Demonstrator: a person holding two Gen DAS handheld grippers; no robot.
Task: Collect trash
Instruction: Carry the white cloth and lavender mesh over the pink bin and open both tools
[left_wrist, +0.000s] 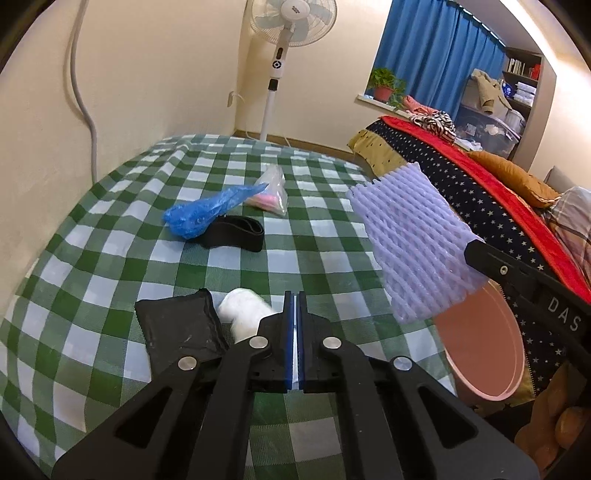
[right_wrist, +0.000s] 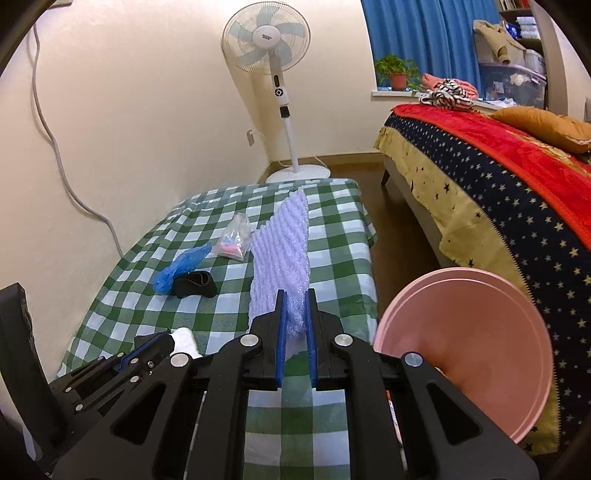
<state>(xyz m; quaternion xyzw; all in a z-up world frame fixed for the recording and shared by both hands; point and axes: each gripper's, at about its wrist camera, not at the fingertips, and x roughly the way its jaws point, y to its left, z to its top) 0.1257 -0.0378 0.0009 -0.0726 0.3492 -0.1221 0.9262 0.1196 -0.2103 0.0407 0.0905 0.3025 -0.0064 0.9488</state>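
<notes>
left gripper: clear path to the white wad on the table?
Probably yes. The white wad lies just ahead of the left gripper, slightly to its left, with nothing between. But the jaws are shut and must open first. A black pouch touches the wad's left side.

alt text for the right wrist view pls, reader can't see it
The right gripper holds a lavender foam fruit net above a green checked tablecloth, beside a pink bin at the table's right edge. Farther back on the cloth lie a blue plastic bag, a black band and a clear packet.
</notes>
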